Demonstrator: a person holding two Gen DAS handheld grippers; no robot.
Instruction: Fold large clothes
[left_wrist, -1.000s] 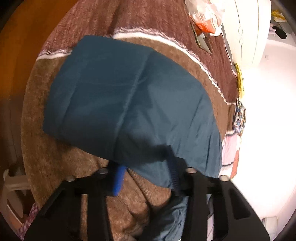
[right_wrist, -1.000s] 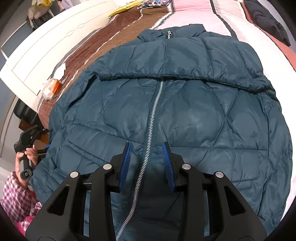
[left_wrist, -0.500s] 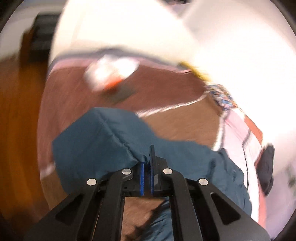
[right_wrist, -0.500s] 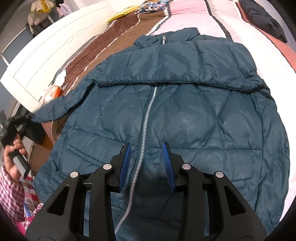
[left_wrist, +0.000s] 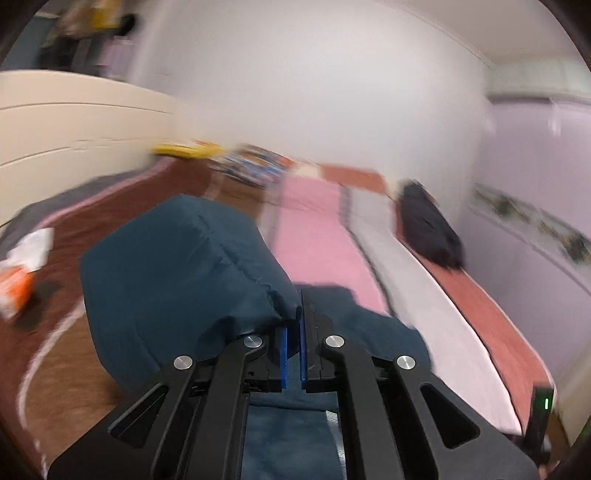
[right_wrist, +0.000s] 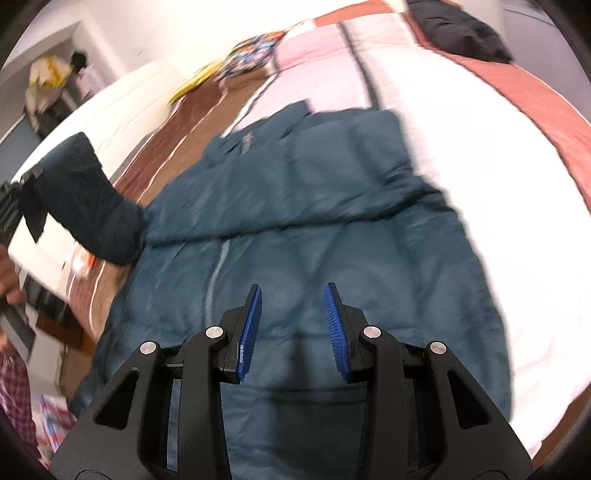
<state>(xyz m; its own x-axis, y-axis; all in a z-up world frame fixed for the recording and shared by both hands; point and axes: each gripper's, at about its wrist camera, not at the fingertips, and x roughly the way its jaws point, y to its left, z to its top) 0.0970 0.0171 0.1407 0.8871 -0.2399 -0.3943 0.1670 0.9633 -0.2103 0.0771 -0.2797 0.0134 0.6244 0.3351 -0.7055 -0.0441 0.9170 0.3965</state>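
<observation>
The teal padded jacket (right_wrist: 314, 236) is spread zip-up across the bed (right_wrist: 461, 122), its sleeve (left_wrist: 184, 266) pinched at the cuff by the pressed-together left tongs (left_wrist: 293, 332) and raised off the bed's left edge, presumably for folding inward, while the right tongs (right_wrist: 291, 325) are held spread and empty above the front.

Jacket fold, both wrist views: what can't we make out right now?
- Left gripper grip: jaws shut on the sleeve; the puffed fabric hides the pinch point in the left view.
- Jacket hem: cut off by the bottom edge and the right gripper body in the right view.
- Zipper, collar: smeared by motion blur.
- Orange packet: blurred, label unreadable.
- Person's hand: clipped by the left edge of the right view.
</observation>
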